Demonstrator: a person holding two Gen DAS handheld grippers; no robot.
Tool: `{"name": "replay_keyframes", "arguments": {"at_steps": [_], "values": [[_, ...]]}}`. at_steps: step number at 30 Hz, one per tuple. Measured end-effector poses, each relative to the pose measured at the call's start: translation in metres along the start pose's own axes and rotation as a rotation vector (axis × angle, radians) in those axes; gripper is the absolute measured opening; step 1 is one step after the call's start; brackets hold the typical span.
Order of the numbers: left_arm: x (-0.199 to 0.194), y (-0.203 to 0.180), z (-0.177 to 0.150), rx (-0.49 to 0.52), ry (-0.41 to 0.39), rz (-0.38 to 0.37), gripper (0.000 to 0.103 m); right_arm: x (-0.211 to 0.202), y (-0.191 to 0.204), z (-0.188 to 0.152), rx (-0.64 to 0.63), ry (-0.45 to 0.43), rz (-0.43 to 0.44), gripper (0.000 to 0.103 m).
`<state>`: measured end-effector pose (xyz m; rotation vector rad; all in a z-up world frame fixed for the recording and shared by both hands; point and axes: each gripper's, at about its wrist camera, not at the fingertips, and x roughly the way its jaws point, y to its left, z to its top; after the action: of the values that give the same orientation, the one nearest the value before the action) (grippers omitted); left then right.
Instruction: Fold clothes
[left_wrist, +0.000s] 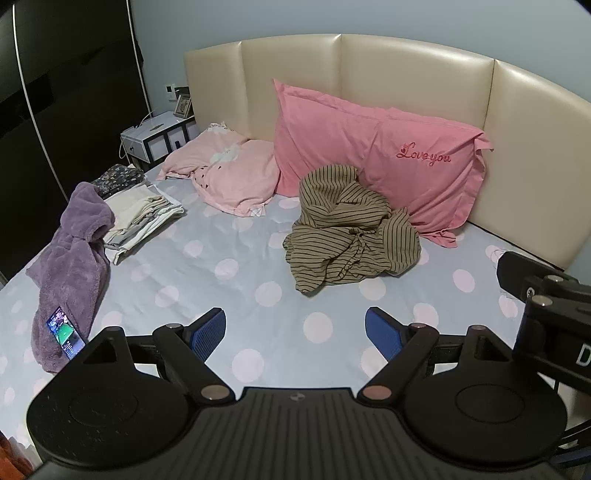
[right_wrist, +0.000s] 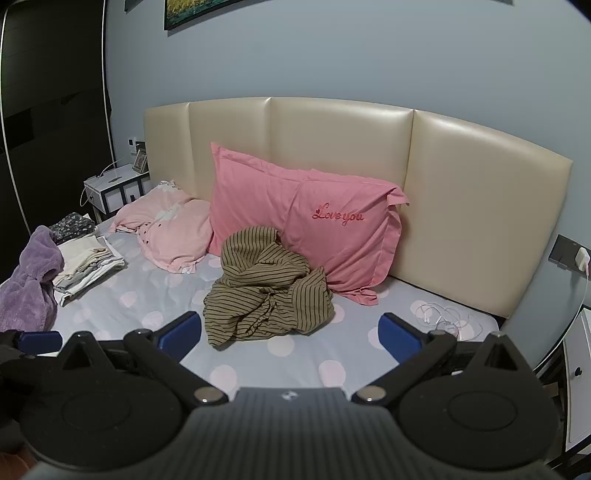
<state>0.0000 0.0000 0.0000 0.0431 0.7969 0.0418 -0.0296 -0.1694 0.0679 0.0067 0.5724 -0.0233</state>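
A crumpled olive garment with thin dark stripes (left_wrist: 347, 236) lies in a heap on the polka-dot bed sheet (left_wrist: 207, 280), in front of the big pink pillow; it also shows in the right wrist view (right_wrist: 266, 291). My left gripper (left_wrist: 295, 332) is open and empty, hovering over the sheet short of the heap. My right gripper (right_wrist: 290, 332) is open and empty, just before the heap's near edge; its body shows at the right of the left wrist view (left_wrist: 546, 306). A stack of folded light clothes (left_wrist: 140, 218) sits at the left.
A purple fleece garment (left_wrist: 70, 266) with a lit phone (left_wrist: 65, 332) on it lies at the bed's left edge. Two pink pillows (left_wrist: 388, 155) lean on the cream headboard (left_wrist: 406, 74). A white cable (right_wrist: 447, 317) coils at the right. A nightstand (left_wrist: 155, 136) stands far left.
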Motion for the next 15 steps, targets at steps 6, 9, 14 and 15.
{"name": "replay_keyframes", "arguments": {"at_steps": [6,9,14,15], "values": [[0.0004,0.0008,0.0005,-0.002,-0.003,-0.003,0.083,0.0027,-0.0018,0.0027,-0.001,0.002,0.000,0.102],[0.0005,0.0012,0.0007,-0.004,-0.005,-0.005,0.083,0.0044,-0.0014,0.0039,-0.002,0.005,0.001,0.102],[0.0019,0.0002,0.0012,-0.003,-0.004,-0.005,0.083,0.0004,-0.0046,0.0030,-0.003,0.006,0.002,0.103],[0.0023,-0.0002,0.0014,-0.002,-0.003,-0.005,0.083,0.0006,-0.0045,0.0034,-0.003,0.007,0.003,0.102]]}}
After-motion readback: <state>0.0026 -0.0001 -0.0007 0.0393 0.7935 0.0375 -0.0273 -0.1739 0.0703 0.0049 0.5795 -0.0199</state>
